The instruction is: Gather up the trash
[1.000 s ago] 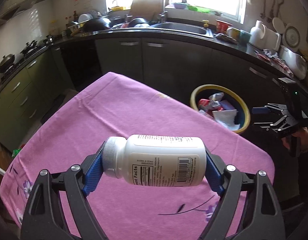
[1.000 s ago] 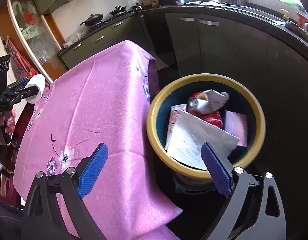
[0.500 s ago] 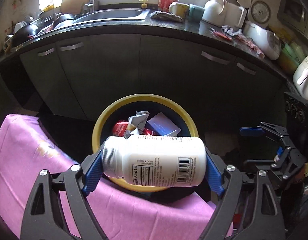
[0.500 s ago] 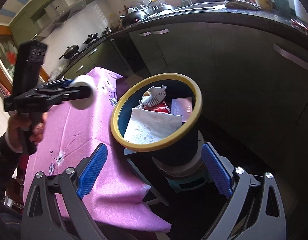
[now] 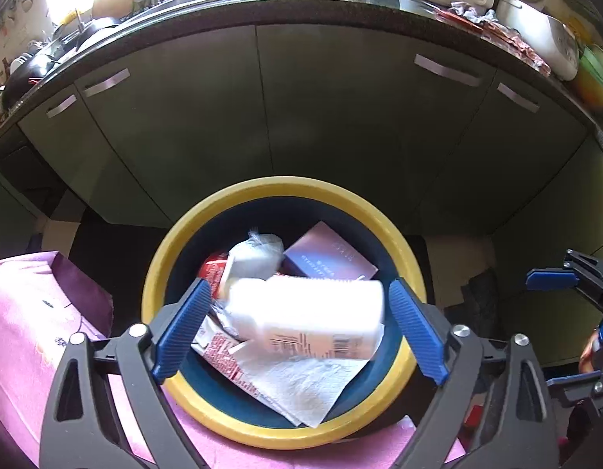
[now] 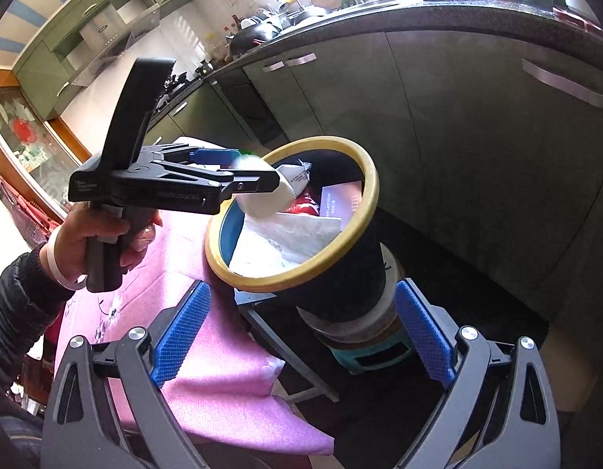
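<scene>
White pill bottle (image 5: 305, 312) looks blurry between the spread left tongs (image 5: 297, 328), pads clear of it, so I'd say it's dropping into the yellow-rimmed bin (image 5: 239, 203). Right tongs (image 6: 301, 336) gape empty. Next: find more trash.

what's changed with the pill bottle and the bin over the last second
The left claw swung from over the pink tablecloth to above the yellow-rimmed bin, then opened; the white bottle, blurred, is dropping free between its fingers. The right claw stayed open and empty beside the bin. The trash inside looks unchanged.
</scene>
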A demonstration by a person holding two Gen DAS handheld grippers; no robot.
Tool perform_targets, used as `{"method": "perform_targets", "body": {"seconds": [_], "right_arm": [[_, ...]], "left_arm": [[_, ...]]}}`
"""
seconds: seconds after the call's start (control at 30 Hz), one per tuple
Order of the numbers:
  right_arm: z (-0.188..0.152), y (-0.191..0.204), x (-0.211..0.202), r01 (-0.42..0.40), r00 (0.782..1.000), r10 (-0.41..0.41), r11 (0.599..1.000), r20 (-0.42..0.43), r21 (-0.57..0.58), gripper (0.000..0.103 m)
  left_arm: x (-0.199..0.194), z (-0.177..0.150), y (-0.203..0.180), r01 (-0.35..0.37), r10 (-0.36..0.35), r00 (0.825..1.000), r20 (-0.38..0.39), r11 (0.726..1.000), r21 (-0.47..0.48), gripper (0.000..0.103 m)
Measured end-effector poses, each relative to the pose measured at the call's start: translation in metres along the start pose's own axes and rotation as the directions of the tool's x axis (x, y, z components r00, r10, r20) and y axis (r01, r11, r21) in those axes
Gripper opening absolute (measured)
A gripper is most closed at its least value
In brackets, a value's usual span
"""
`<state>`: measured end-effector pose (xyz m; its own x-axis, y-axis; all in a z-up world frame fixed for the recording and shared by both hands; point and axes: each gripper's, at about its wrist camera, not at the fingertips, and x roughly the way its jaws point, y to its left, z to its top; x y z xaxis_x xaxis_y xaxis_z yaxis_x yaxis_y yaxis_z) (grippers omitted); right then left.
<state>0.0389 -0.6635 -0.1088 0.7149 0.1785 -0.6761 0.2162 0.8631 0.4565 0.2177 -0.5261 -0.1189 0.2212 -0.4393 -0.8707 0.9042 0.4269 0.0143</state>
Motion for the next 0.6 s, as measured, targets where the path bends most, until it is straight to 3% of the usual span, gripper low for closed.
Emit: {"method": "perform_targets", "body": {"seconds": [0.2, 0.4, 0.5, 0.6], "right_arm": [[0.0, 0.007, -0.001, -0.004, 1.0, 0.004, 1.0, 0.003, -0.007, 0.094], [-0.005, 0.026, 0.0, -0.017, 1.0, 0.017, 0.999, -0.013, -0.036, 0.094], [-0.007, 0.04, 0.003, -0.015, 1.0, 0.014, 0.998, -0.025, -0.063, 0.095], [-0.013, 0.059, 0.005, -0.036, 0.999, 0.033, 0.995, -0.035, -0.091, 0.096]], "left_arm": [[-0.051, -0.024, 0.026, -0.036, 0.043, 0.995, 0.09, 0.996, -0.08, 0.093], [-0.127, -0.083, 0.043, -0.077, 0.121, 0.968, 0.219, 0.977, -0.198, 0.096], [-0.164, -0.125, 0.048, -0.15, 0.22, 0.943, 0.248, 0.95, -0.273, 0.096], [-0.203, -0.174, 0.052, -0.224, 0.33, 0.905, 0.27, 0.906, -0.359, 0.096]]}}
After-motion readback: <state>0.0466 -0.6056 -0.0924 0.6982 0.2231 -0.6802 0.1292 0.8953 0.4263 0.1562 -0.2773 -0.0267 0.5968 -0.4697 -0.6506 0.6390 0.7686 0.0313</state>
